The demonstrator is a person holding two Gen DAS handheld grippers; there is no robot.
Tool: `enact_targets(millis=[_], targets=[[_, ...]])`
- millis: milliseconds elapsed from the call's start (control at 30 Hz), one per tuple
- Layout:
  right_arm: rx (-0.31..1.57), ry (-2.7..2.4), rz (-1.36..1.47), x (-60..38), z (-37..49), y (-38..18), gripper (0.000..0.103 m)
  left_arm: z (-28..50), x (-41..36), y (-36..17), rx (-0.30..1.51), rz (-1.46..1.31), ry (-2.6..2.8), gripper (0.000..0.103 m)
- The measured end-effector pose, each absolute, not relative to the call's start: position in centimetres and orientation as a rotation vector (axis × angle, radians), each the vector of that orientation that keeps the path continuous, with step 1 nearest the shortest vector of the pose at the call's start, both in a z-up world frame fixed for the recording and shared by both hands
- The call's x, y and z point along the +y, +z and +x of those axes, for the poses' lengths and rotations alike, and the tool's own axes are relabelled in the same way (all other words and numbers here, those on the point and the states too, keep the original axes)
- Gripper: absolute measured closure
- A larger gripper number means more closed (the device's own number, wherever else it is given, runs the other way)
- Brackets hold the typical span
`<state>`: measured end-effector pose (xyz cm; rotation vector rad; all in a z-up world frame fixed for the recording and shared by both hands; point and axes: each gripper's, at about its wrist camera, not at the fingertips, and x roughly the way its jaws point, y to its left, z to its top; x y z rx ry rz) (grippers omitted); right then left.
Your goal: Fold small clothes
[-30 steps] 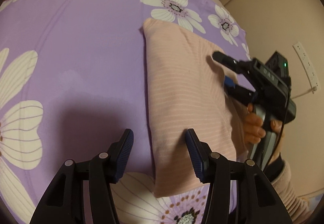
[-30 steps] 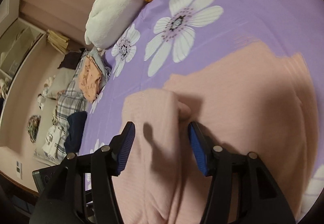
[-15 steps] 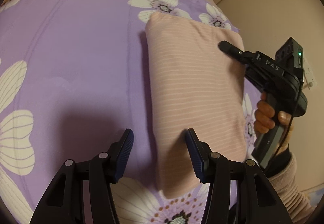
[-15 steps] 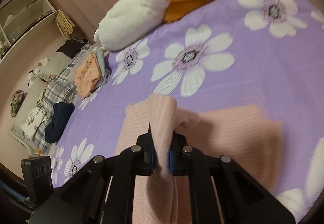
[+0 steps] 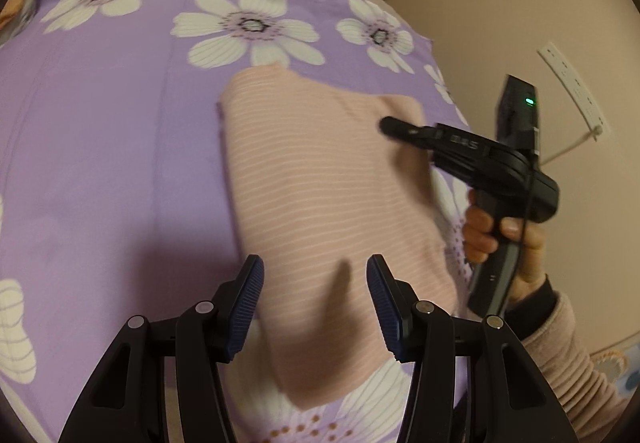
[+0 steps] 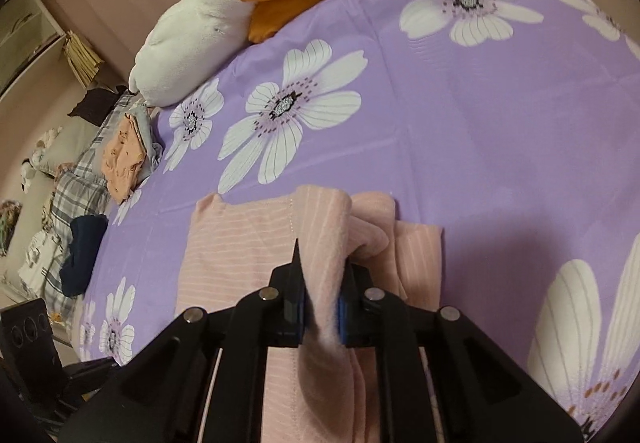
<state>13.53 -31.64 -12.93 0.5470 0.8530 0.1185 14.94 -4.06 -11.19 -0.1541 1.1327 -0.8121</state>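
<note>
A pink striped garment [image 5: 320, 195] lies folded on the purple flowered bedsheet [image 5: 120, 123]. My left gripper [image 5: 315, 283] hovers open above the garment's near end, with nothing pinched between its pads. In the left wrist view, my right gripper [image 5: 386, 127] reaches in from the right over the garment's far right part. In the right wrist view, the right gripper [image 6: 322, 263] has a raised fold of the pink garment [image 6: 240, 243] pressed between its pads. Its jaws are opening slightly, with the cloth still between them.
A white and orange plush toy [image 6: 208, 23] lies at the bed's far edge. A pile of small clothes [image 6: 120, 155] sits on plaid bedding at the left. The person's hand [image 5: 500, 239] holds the right gripper's handle. The wall carries a power strip [image 5: 572, 87].
The right gripper shut on the garment's edge and lifted a fold of it up and across. The left gripper shifted over the garment's near end, still open.
</note>
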Motion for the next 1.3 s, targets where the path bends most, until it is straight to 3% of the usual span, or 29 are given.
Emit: enact_targets(millis=[167,300,400,633,1300], targets=[[0.821,0.159,0.712,-33.4,14.0,-13.3,0.085,14.8,-5.9,-12.3,1.156,-0.087,-0.821,0.051],[0.682,0.166,0.803,-35.2,13.7,-11.0,0.083,15.1,-6.1,-12.9,1.178,-0.078,-0.821,0.051],[0.611,0.17,0.834,-36.4,12.9,-9.4,0.075,15.2,-5.8,-12.9,1.182,-0.083,-0.824,0.051],[0.775,0.144,0.724,-35.4,10.2,-10.8,0.059,15.1,-5.9,-12.9,1.183,-0.081,-0.822,0.051],[0.882,0.202,0.665,-32.3,6.9,-14.5,0.063,15.1,-6.1,-12.9,1.182,-0.07,-0.798,0.051]])
